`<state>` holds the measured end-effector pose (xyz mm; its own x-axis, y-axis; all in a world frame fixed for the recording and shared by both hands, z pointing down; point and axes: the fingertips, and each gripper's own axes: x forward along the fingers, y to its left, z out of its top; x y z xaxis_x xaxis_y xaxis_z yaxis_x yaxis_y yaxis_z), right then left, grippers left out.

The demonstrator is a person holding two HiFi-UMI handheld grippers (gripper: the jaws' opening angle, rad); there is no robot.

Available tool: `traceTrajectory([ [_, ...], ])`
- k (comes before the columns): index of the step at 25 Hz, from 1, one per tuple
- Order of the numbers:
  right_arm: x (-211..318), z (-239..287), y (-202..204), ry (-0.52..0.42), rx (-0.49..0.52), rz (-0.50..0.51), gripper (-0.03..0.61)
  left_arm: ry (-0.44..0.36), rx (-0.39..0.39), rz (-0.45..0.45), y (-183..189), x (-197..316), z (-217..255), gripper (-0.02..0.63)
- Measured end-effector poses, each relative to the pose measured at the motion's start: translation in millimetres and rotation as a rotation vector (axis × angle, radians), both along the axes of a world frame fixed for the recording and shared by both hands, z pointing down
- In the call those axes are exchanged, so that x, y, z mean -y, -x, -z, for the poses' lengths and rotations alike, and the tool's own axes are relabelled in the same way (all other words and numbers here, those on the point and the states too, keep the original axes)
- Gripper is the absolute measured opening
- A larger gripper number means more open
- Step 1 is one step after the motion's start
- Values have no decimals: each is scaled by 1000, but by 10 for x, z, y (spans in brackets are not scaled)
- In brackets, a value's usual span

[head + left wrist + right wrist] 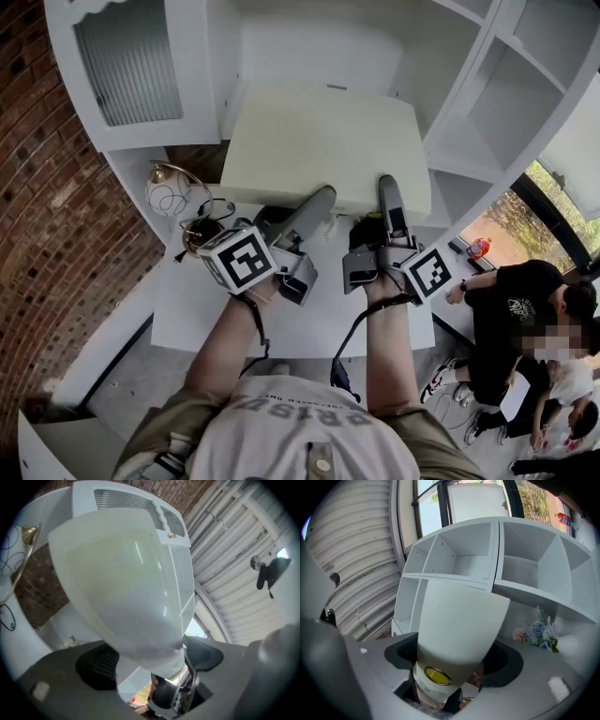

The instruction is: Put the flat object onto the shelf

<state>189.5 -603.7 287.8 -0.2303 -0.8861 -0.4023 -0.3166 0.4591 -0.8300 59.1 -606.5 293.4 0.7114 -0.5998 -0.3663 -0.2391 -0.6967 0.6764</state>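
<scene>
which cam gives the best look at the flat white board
Head view: the flat board shows almost whole, in front of the white shelf unit. The left gripper view shows it close and warped, filling the frame. The right gripper view shows only a foreshortened strip between the jaws.

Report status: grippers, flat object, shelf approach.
Right gripper shut on flat object. Left gripper: object between fingers, grip unclear. Object up at the white shelf, not shown resting on it. Nothing seen in the way.

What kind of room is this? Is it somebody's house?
Probably a home-style corner set up in a workshop: a white cubby shelf, a brick wall, a gold lamp, yet corrugated metal panels beyond.
</scene>
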Motion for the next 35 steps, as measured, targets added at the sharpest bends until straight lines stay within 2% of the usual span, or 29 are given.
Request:
traceTrajectory([
  [7, 40, 0, -18, -13, 0, 12, 400, 58, 18, 5, -56, -56, -278, 459],
  [19, -50, 48, 120, -77, -17, 92, 449, 25, -4, 40, -53, 87, -41, 457],
  [30, 118, -176, 320, -21, -57, 121, 433, 24, -34, 76, 25, 362, 106, 454],
  [35, 182, -184, 319, -13, -51, 107, 434, 57, -27, 73, 51, 376, -35, 453],
])
